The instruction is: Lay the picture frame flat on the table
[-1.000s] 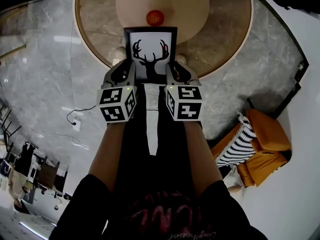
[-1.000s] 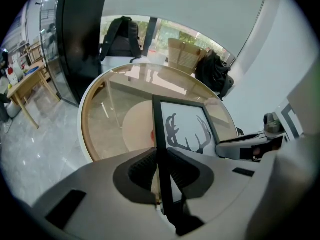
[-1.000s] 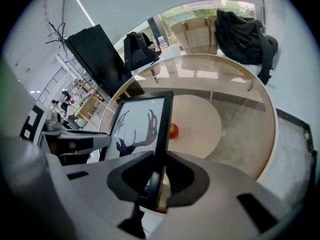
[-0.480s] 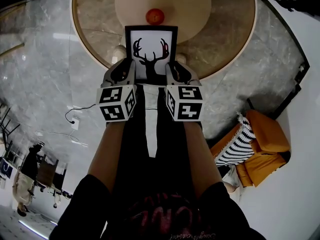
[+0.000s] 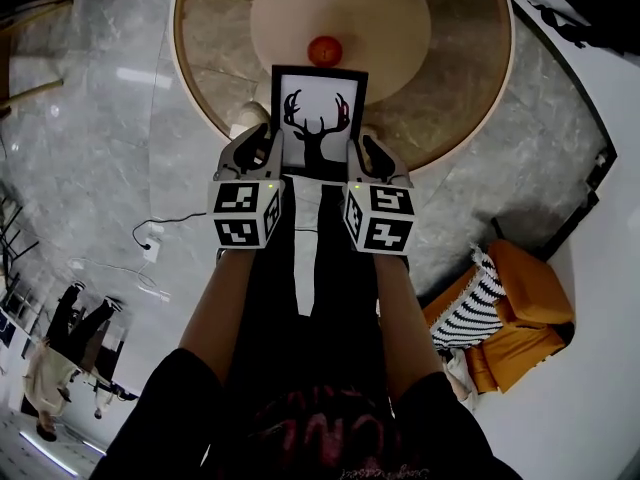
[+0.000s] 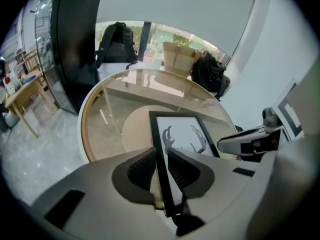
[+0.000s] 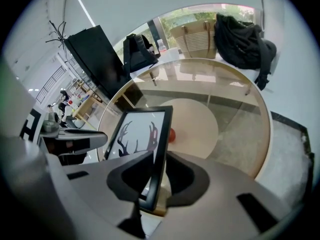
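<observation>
The black rectangular picture frame with its white deer print [image 5: 318, 118] hung in the upper middle of the head view, over the near rim of the round glass table [image 5: 450, 58], tilted rather than flat. The left gripper [image 5: 264, 146] had its fingers pinched on the frame's left edge, the right gripper [image 5: 366, 154] likewise on the right edge. The lowering step seemed in hand; the next move called for tipping it level, short of the small red ball [image 5: 324, 50], before loosening either grip.
</observation>
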The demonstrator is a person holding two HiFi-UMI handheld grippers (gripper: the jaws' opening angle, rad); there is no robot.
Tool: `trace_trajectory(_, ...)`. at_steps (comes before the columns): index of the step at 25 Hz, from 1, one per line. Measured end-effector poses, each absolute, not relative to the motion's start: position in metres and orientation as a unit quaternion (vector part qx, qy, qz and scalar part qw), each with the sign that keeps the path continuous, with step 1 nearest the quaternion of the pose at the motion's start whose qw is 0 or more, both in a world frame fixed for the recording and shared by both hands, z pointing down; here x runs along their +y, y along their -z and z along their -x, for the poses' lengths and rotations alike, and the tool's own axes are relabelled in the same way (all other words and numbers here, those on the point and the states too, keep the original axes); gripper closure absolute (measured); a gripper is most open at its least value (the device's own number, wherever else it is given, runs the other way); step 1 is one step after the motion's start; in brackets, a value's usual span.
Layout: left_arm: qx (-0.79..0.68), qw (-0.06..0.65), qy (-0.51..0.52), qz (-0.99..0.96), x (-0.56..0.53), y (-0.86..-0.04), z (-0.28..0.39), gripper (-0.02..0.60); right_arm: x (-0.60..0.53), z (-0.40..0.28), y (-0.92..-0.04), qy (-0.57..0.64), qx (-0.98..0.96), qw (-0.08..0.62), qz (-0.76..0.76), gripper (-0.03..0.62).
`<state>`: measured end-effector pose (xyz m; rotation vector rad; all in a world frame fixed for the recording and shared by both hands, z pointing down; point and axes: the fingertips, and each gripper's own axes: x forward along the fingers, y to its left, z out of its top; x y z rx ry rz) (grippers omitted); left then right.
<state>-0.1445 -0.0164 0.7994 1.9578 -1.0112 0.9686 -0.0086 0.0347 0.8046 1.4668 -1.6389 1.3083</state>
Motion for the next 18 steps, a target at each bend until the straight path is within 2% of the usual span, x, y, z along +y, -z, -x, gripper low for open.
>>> trace_trajectory(7,-0.403,0.332,-0.356,-0.775,-0.031,-0.75,0.143,0.513,0.012,0.007,-0.756,-0.451,-0.64,0.276,-0.558,0.534)
trace_trajectory(9,-0.406,0.321,-0.348,-0.782,-0.036,-0.733,0.141,0.539,0.003,0.008,-0.738,-0.436,-0.651,0.27,-0.56,0.544)
trace_trajectory(18,-0.429,0.291,-0.311,-0.797,-0.054,-0.659,0.135,0.566,-0.021,0.013,-0.659,-0.378,-0.695,0.244,-0.561,0.56)
